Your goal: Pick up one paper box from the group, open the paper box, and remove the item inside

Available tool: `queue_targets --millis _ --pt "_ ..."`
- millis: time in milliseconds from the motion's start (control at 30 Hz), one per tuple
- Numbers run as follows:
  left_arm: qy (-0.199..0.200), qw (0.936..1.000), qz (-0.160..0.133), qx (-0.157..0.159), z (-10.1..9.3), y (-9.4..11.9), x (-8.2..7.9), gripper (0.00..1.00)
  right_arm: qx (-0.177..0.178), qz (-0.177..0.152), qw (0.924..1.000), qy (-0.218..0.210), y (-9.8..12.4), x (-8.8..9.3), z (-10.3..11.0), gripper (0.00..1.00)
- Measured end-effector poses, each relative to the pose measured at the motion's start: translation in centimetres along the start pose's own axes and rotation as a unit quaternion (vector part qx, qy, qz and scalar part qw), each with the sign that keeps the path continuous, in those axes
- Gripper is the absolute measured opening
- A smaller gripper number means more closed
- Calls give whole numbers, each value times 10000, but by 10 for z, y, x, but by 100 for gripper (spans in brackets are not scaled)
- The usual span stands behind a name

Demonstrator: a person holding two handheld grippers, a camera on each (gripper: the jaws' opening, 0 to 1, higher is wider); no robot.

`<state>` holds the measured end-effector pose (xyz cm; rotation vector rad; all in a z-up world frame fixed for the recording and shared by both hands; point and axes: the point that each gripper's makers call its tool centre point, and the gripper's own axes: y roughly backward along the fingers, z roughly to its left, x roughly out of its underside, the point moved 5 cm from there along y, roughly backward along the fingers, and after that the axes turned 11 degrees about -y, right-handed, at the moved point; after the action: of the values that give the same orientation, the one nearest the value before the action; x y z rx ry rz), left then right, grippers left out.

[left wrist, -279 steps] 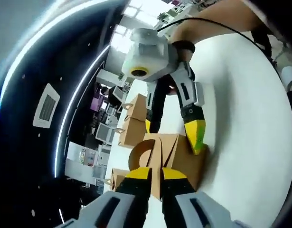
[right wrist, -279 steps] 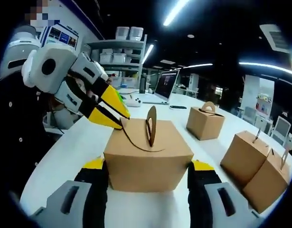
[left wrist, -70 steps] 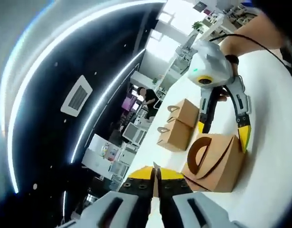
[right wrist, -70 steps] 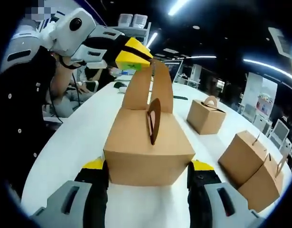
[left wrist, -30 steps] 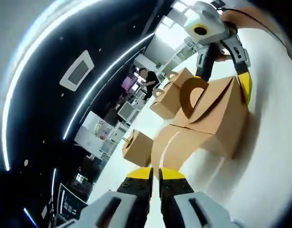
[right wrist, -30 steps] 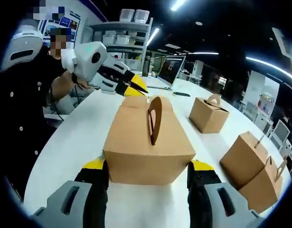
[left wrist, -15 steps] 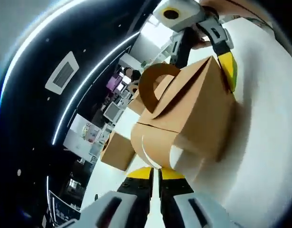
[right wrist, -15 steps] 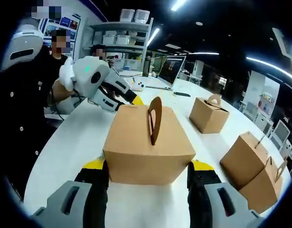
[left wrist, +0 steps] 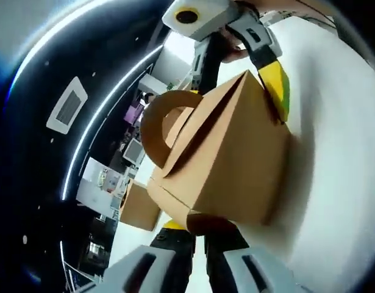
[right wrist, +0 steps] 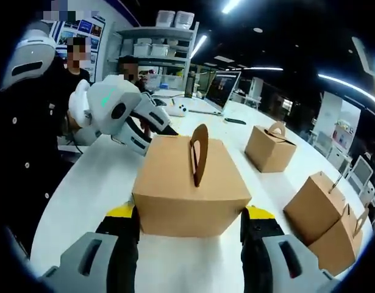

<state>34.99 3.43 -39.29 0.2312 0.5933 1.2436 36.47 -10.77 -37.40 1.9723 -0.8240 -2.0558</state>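
A brown paper box (right wrist: pixel 190 183) with a cut-out handle stands on the white table (right wrist: pixel 83 189). My right gripper (right wrist: pixel 190 215) is shut on it, one jaw on each side. In the left gripper view the same box (left wrist: pixel 230 159) looms close and tilted, with a yellow fingertip (left wrist: pixel 276 91) of the right gripper on its side. My left gripper (left wrist: pixel 198 233) has its jaws together on a brown flap (left wrist: pixel 207 223) at the box's edge; the flap covers the tips. From the right gripper view, the left gripper (right wrist: pixel 158 135) reaches the box's far top edge, its tips hidden behind it.
Three more paper boxes (right wrist: pixel 270 146) (right wrist: pixel 318 201) (right wrist: pixel 342 235) sit to the right on the table, and one box (left wrist: pixel 138 204) is in the left gripper view. A laptop (right wrist: pixel 221 91) stands at the far end. People stand at the left near shelves (right wrist: pixel 157 52).
The left gripper has come closer to the box's far edge, and its yellow tips are now hidden behind the box. The raised flap has been brought down. The right gripper has kept its grip.
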Motion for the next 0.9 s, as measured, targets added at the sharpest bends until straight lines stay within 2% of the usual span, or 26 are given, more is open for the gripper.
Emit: queue_targets --millis 233,433,567,633,700,800,900 --pt "151 9997 150 -104 6 9 16 8 5 28 10000 92 1 0 0 67" --pt "488 9982 190 -287 17 31 31 9 20 72 9999 152 1 -1 1 67" --pt "920 9947 11 -458 30 48 38 9 39 88 9998 155 2 -1 2 67" --pt "1237 9907 -156 -548 38 61 41 10 44 114 9998 183 2 -1 2 67" --pt "1499 9864 -311 -594 45 72 42 17 49 128 9997 186 2 -2 2 67" --pt "1652 9832 -438 -641 51 88 43 19 56 137 9997 183 1 -2 3 67" --pt "1808 9799 -570 -625 49 96 42 19 67 142 9997 174 1 -1 3 67"
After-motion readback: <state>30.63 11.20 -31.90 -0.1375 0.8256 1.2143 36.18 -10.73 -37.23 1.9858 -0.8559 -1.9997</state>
